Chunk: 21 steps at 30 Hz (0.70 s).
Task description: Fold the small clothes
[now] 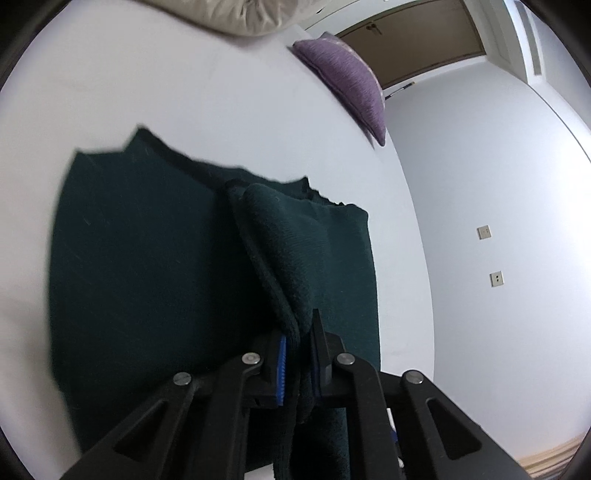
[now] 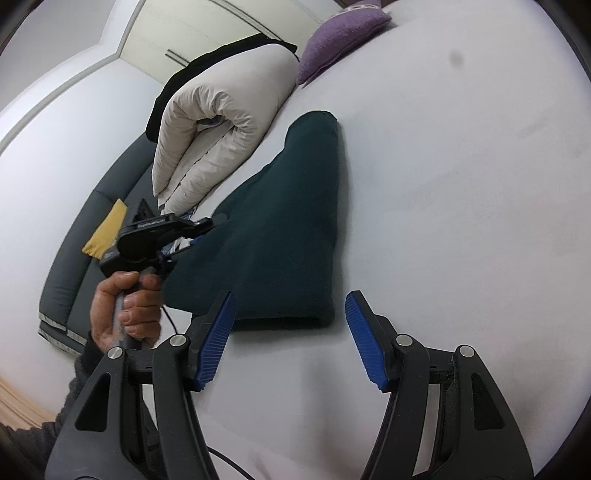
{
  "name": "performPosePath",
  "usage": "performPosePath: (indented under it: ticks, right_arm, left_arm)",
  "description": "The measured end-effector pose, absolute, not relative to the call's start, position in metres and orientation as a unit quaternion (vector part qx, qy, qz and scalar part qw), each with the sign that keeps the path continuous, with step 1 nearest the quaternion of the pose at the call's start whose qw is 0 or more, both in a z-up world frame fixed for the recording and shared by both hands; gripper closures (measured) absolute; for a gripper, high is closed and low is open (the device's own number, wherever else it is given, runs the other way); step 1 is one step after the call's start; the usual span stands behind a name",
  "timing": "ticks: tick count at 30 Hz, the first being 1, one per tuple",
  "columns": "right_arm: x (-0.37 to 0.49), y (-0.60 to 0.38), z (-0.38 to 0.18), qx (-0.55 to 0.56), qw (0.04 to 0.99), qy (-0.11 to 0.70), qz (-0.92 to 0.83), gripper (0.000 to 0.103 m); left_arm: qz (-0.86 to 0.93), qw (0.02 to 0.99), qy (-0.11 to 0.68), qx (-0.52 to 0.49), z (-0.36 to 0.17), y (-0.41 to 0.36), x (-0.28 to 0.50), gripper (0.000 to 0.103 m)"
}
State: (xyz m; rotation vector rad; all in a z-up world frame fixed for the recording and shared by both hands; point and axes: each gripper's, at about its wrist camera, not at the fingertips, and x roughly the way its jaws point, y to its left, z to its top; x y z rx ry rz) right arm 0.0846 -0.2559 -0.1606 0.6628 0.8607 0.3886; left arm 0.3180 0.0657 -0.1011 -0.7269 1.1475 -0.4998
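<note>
Your left gripper (image 1: pixel 297 363) pinches the dark green garment (image 2: pixel 280 236) lying on the white bed (image 2: pixel 461 184); carry that edge across evenly; your right gripper (image 2: pixel 290 341) hovers wide apart, empty, ready to pin the fold.

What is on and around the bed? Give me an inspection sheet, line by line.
Surface: white bed, bare near the right tool.
Job's things: dark green garment, partly folded, one edge lifted.
Clutter: rolled cream duvet; purple cushion; yellow item on grey seat.
Grippers: left tool shut on garment; right tool open, off the cloth.
Cables: black cable by the hand.
Surroundings: white walls, two sockets, door.
</note>
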Motion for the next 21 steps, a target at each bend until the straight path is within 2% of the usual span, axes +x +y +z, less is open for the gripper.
performPosePath:
  ticks: [6,14,21]
  right_arm:
    - [0.112,-0.215,-0.151,0.255,0.851,0.411,0.202,0.042]
    - [0.153,-0.142,-0.16,0.161,0.853,0.441,0.228,0.042]
    - [0.172,-0.134,-0.187,0.196,0.824,0.476,0.236,0.045]
  left_arm:
    - [-0.222,0.764,0.523,-0.306,-0.091,0.097,0.316,0.092]
    - [-0.2,0.763,0.522,-0.323,-0.116,0.14,0.317,0.092]
    - [-0.196,0.752,0.523,-0.35,-0.155,0.155,0.312,0.092]
